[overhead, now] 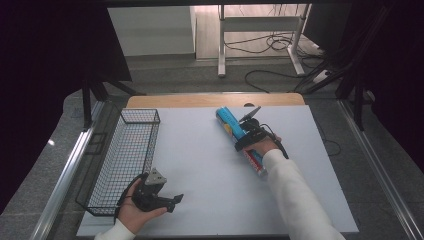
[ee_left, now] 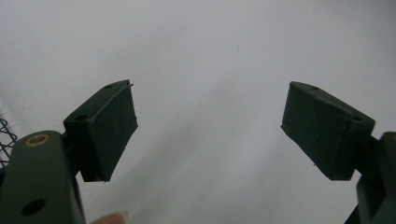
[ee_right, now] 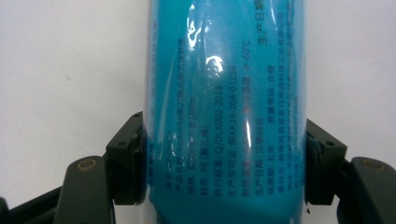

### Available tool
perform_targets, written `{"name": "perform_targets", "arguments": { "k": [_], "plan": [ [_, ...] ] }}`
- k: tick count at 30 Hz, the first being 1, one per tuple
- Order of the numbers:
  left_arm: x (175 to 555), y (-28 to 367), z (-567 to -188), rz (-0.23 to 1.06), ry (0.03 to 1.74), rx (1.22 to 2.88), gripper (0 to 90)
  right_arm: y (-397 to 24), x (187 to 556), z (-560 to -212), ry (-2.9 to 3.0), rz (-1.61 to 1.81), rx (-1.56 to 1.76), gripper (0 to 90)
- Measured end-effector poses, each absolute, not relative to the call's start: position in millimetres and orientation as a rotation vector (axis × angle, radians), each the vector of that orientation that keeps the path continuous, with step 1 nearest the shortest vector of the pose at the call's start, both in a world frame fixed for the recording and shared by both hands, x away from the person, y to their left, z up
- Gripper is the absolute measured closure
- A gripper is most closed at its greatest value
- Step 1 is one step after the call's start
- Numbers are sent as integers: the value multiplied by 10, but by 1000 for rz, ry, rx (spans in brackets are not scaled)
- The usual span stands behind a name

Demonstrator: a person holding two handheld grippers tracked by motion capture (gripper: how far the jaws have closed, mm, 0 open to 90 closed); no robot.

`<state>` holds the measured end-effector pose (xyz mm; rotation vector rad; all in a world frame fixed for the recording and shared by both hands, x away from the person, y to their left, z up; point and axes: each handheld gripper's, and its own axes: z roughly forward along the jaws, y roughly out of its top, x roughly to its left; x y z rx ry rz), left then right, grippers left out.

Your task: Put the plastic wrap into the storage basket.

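- Left gripper (overhead: 159, 192), nearest the camera: jaws apart, nothing between, resting beside wire basket (overhead: 125, 160).
- Right gripper (ee_right: 224, 163): pads clamped on both sides of blue tube (ee_right: 226, 102), mid-table.
- Tube's long axis runs diagonally away from right hand; basket lies well left.
- Tube's near end hidden by sleeve; label print too small to read.
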<state>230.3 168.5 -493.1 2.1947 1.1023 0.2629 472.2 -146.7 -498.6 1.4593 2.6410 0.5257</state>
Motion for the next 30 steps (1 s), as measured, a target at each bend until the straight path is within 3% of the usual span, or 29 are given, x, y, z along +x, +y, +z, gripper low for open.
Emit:
{"name": "perform_targets", "arguments": {
  "k": [15, 30],
  "plan": [
    [2303, 1694, -4924, 266, 1101, 2193, 179, -1594, 4572, -4823, 2656, 807, 1583, 321],
    [2314, 1690, -4924, 270, 1113, 2188, 179, -1810, 4022, -4481, 2641, 1051, 1557, 321]
  ]
}}
